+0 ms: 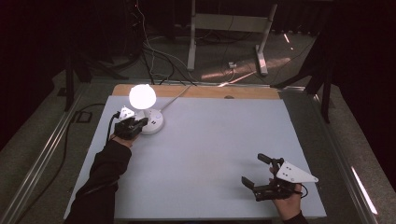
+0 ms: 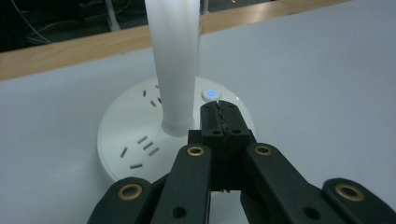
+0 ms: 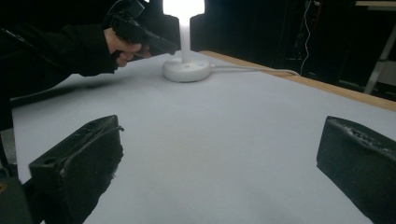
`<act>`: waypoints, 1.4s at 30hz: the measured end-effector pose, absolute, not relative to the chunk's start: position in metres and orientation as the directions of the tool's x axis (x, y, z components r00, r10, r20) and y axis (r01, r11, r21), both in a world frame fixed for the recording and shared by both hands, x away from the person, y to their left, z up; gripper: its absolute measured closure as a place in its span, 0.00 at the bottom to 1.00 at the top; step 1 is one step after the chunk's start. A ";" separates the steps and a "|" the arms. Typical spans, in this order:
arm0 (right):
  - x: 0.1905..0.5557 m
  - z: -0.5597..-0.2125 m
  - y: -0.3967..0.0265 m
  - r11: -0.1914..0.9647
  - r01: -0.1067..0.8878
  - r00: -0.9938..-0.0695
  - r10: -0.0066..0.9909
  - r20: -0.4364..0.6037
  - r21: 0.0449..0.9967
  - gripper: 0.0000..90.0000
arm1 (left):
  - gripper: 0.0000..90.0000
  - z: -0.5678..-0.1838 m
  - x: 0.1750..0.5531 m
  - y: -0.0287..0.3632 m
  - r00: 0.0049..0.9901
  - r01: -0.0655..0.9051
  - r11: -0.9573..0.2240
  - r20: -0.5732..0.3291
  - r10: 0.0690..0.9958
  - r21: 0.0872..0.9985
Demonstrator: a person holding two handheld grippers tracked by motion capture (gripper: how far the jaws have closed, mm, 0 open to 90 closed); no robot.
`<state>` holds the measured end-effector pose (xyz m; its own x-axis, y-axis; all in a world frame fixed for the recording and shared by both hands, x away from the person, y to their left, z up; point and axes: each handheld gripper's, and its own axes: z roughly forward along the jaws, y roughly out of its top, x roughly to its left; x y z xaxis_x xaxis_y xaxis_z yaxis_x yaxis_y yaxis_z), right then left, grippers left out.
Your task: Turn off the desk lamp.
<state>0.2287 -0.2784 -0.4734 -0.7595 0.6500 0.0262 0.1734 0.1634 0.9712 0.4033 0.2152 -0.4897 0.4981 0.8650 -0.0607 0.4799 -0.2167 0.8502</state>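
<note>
A white table lamp (image 1: 142, 95) glows at the back left of the table, its round base (image 2: 140, 140) carrying socket slots and a small lit blue button (image 2: 210, 94). My left gripper (image 2: 220, 108) is shut with nothing between its jaws, its tips over the base just in front of that button and beside the lamp's white stem (image 2: 175, 60). In the high view the left gripper (image 1: 140, 122) meets the base (image 1: 153, 122). My right gripper (image 1: 253, 171) stands open near the front right, jaws wide apart over bare table. The right gripper view shows the lamp (image 3: 186, 56) far off.
A white cable (image 1: 175, 95) runs from the lamp base over the table's wooden back edge (image 1: 205, 92). The grey-white tabletop (image 1: 210, 140) spreads between the two hands. Beyond the table stand a white frame (image 1: 229, 28) and loose floor cables.
</note>
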 end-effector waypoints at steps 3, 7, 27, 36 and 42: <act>0.229 -0.473 -0.278 0.164 0.170 -0.759 0.650 0.024 0.972 0.00 | 1.00 -0.486 0.403 0.216 0.500 0.479 -0.215 -0.063 0.864 0.851; 0.229 -0.473 -0.279 0.163 0.169 -0.759 0.651 0.023 0.972 0.00 | 1.00 -0.488 0.404 0.215 0.500 0.487 -0.220 -0.064 0.863 0.845; 0.229 -0.474 -0.279 0.162 0.174 -0.759 0.651 0.027 0.971 0.00 | 1.00 -0.509 0.406 0.212 0.491 0.524 -0.226 -0.074 0.868 0.821; 0.229 -0.474 -0.279 0.162 0.176 -0.759 0.651 0.029 0.971 0.00 | 1.00 -0.513 0.406 0.213 0.490 0.521 -0.231 -0.066 0.869 0.822; 0.229 -0.474 -0.278 0.166 0.175 -0.761 0.648 0.026 0.971 0.00 | 1.00 -0.514 0.405 0.215 0.498 0.518 -0.238 -0.063 0.865 0.821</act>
<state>0.2286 -0.2783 -0.4738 -0.7615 0.6477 0.0262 0.1746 0.1660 0.9705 0.4050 0.2148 -0.5139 0.4976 0.8651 -0.0630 0.5182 -0.2383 0.8214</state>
